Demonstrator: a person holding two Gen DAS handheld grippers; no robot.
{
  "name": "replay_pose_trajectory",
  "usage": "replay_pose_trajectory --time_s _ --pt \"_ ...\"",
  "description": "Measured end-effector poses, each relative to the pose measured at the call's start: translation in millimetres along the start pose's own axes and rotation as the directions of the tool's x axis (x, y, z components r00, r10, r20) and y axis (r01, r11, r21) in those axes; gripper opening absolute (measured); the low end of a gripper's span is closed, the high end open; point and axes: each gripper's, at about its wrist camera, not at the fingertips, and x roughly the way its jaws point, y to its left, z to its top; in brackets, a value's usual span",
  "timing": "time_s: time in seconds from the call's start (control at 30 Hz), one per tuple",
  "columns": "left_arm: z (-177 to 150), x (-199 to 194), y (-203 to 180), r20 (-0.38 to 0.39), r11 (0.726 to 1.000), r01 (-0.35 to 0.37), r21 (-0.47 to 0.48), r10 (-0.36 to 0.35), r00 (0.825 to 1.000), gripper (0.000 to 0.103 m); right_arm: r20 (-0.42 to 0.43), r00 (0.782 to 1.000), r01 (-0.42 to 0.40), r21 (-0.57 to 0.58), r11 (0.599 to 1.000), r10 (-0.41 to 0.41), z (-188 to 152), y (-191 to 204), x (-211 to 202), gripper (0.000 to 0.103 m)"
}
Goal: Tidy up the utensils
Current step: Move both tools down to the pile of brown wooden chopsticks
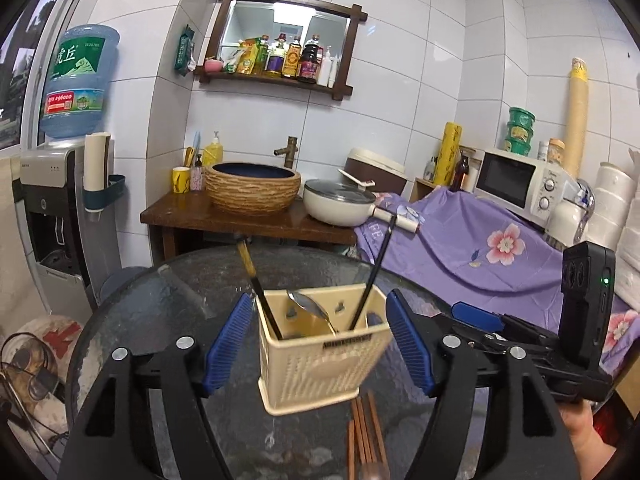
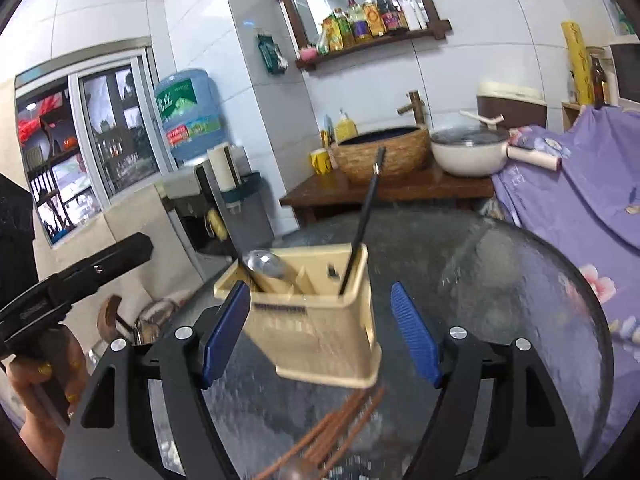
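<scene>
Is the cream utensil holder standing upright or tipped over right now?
Upright. The cream utensil holder stands on its base on the glass table, open top up, with a spoon and dark-handled utensils leaning inside.

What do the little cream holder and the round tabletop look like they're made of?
The cream holder looks like matte moulded plastic: its front is a fine perforated grid. The round tabletop looks like dark textured glass: its mottled surface shines with reflections.

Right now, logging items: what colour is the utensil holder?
Cream utensil holder, clearest in left wrist view.
</scene>
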Motion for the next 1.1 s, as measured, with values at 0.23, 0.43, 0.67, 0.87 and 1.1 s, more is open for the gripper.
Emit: replay_pose_trajectory --time_s 0.23,0.43,0.67,0.87,1.1 --pt "-53 -6 -3 -0.117 0.999 0.013 0.04 -0.009 0.993 0.076 -0.104 0.993 0.052 -0.063 0.997 -0.059 -49 7 -12 0.073" --pt "-103 7 5 -0.285 0.999 0.015 0.05 0.0 0.958 0.075 -0.226 0.967 0.102 -0.081 0.992 -0.118 -97 2 -10 0.073" --pt "-137 18 0 -0.398 0.996 0.054 0.065 -0.024 0.917 0.06 -0.329 0.932 0.139 -0.07 0.988 -0.155 -135 -3 2 0.07" --pt "-157 25 -10 -0.462 0.993 0.104 0.064 -0.063 0.885 0.045 -0.36 0.914 0.162 -0.102 0.981 -0.189 -149 4 12 0.063" --pt "-167 30 -20 -0.489 0.987 0.145 0.067 -0.094 0.867 0.038 -0.416 0.894 0.173 -0.028 0.985 -0.168 -141 -11 36 0.042"
